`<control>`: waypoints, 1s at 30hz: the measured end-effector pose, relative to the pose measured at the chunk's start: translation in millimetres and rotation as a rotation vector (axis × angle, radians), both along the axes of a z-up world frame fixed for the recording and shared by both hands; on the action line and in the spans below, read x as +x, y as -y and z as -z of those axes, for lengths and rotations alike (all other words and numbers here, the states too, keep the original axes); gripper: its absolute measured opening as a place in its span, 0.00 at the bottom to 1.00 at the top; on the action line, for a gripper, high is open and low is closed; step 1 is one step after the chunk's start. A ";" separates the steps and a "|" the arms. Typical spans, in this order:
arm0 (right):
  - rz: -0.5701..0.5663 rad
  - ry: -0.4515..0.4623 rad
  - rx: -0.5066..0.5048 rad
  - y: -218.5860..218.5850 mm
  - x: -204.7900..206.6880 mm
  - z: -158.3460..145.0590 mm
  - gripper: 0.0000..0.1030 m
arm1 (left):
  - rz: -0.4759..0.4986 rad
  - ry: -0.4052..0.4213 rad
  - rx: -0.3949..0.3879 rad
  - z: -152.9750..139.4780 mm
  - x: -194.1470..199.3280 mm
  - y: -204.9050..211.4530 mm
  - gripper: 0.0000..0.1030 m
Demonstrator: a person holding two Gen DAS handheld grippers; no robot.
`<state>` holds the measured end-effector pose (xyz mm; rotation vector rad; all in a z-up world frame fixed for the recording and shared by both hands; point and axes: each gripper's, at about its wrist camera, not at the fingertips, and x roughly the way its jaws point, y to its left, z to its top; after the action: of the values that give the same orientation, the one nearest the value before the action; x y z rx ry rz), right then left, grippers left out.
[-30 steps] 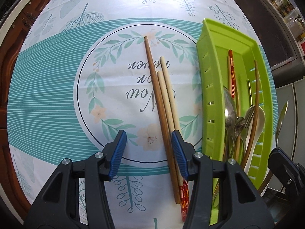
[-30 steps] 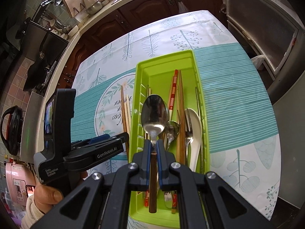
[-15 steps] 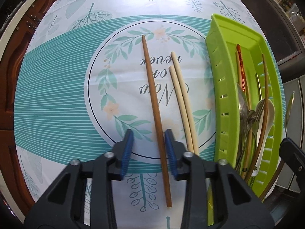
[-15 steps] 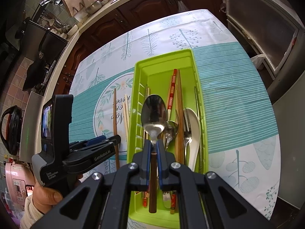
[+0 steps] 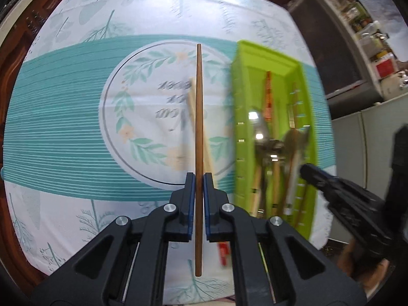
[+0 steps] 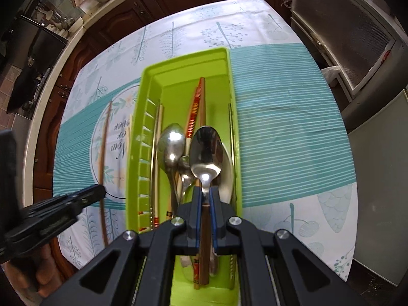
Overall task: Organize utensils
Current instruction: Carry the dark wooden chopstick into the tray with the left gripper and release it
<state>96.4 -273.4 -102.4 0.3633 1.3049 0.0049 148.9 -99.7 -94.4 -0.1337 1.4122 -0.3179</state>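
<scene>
A long dark brown wooden chopstick (image 5: 199, 137) is clamped between the blue-padded fingers of the left gripper (image 5: 199, 179), running straight forward from the gripper and away over the middle of the tabletop (image 5: 63, 117), which is covered by a white and teal striped cloth printed with a leafy round wreath. Its thick end reaches back past the fingers toward the camera. Under the chopstick, on the cloth, lie pale bamboo chopsticks (image 5: 191, 102), partly hidden by it, and the end of a red-patterned chopstick (image 5: 222, 253) shows just right of the left gripper's fingers. To the right of these stands a long bright green plastic utensil tray (image 5: 236, 97) with slotted side walls; this part of the left wrist view is blurred. In the right wrist view the right gripper (image 6: 205, 193) hangs over the near end of the tray, its fingers closed on the brown wooden handle of a shiny metal spoon (image 6: 206, 153), whose bowl points forward and faces up. Inside the tray lie another large metal spoon (image 6: 171, 145), a red and orange striped chopstick (image 6: 193, 109), a plain brown wooden chopstick (image 6: 202, 102) beside it, and several more utensils stacked too closely to tell apart. The tray sits on the teal band of the cloth, just right of the wreath.
</scene>
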 end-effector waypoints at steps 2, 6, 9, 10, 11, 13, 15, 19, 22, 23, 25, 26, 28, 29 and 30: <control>-0.001 -0.012 0.000 0.4 1.2 3.0 0.06 | 0.025 0.008 -0.037 -12.1 -3.0 8.4 0.04; 0.030 -0.012 0.030 5.2 1.1 2.5 0.07 | 0.060 0.016 -0.073 -25.7 -1.4 31.3 0.04; 0.061 0.004 0.013 11.2 -1.2 -2.2 0.07 | 0.073 0.007 -0.078 -24.0 -0.9 47.0 0.04; 0.063 0.008 0.015 12.7 -1.8 -3.3 0.07 | 0.075 0.006 -0.075 -22.2 -0.5 50.6 0.04; 0.064 0.013 0.020 13.9 -3.1 -4.6 0.07 | 0.077 0.005 -0.070 -21.6 -1.6 55.0 0.04; 0.069 0.020 0.022 16.0 -4.6 -6.3 0.07 | 0.077 0.003 -0.061 -17.5 0.7 60.8 0.04; 0.076 0.024 0.029 17.9 -6.6 -7.3 0.07 | 0.086 0.000 -0.051 -11.0 2.4 63.0 0.04; 0.075 0.036 0.036 16.0 -10.2 -10.8 0.07 | 0.112 0.018 -0.034 -9.7 -1.5 66.1 0.04; 0.065 0.045 0.042 13.4 -11.4 -14.5 0.07 | 0.126 0.026 -0.025 -13.0 -6.2 62.1 0.04; 0.061 0.047 0.045 12.0 -11.5 -15.9 0.07 | 0.129 0.036 -0.013 -13.5 -7.1 60.1 0.04; 0.047 0.053 0.057 7.2 -12.3 -18.9 0.07 | 0.131 0.042 -0.001 -16.0 -9.7 53.6 0.04; 0.038 0.056 0.061 4.2 -12.7 -20.4 0.07 | 0.128 0.042 0.003 -17.3 -10.9 48.4 0.04; 0.019 0.059 0.070 -2.5 -13.1 -23.0 0.07 | 0.122 0.044 0.018 -18.4 -12.5 37.2 0.05; 0.009 0.060 0.077 -5.9 -13.3 -24.1 0.07 | 0.116 0.046 0.028 -18.3 -13.1 30.7 0.06; -0.004 0.061 0.084 -10.8 -13.3 -25.3 0.07 | 0.108 0.051 0.040 -17.8 -13.5 23.4 0.09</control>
<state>83.1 -262.6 -77.1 0.4293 1.2477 0.0737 135.4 -123.1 -76.5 -0.0168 1.3774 -0.3797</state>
